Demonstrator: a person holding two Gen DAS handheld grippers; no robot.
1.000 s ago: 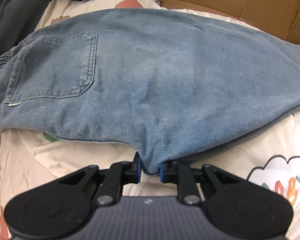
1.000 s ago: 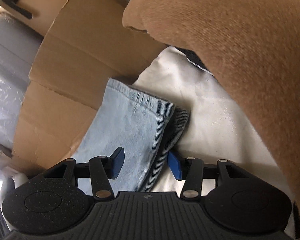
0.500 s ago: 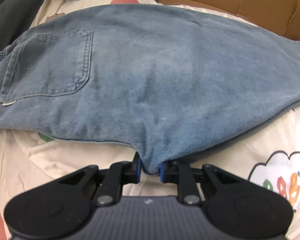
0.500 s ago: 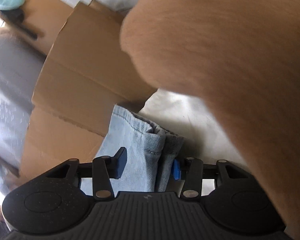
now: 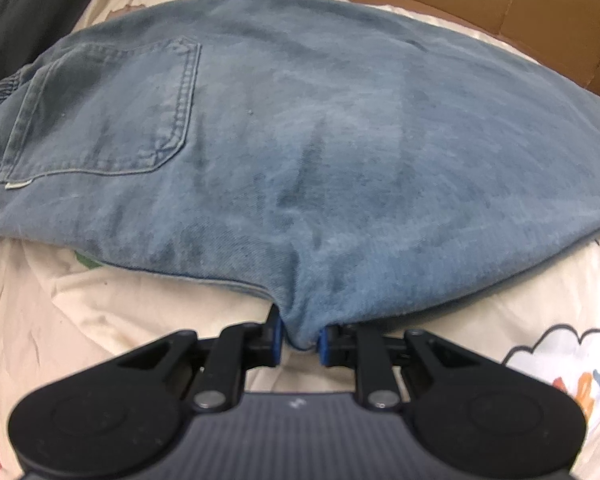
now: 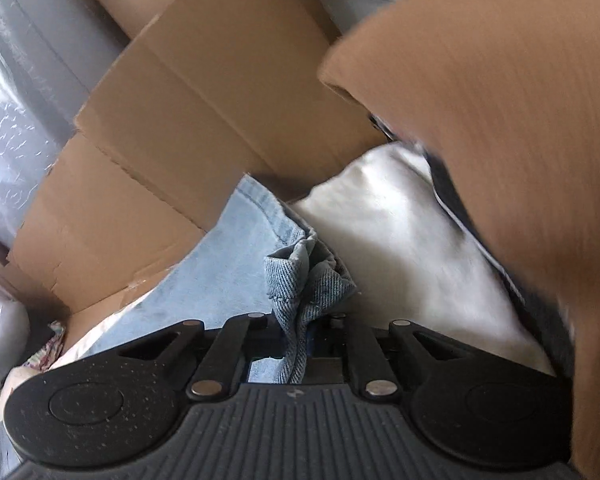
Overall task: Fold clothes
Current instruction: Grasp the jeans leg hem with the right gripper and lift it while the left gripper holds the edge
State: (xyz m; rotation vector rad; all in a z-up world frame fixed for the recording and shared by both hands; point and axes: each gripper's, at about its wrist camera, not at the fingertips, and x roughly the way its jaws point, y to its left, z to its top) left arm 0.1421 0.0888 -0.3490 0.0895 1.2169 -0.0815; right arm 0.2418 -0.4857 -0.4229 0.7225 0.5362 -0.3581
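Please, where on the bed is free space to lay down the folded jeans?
Free cream sheet lies between the jeans and the left tongs, and right of the hem pinched by the right tongs, up to the brown sleeve. Crowded: cardboard borders the far side.

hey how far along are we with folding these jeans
Done: the jeans lie flat on the sheet, legs apparently stacked. In hand: the left gripper pinches the near edge, and the right gripper has just closed on the bunched hem. Left: the cross fold, not begun.
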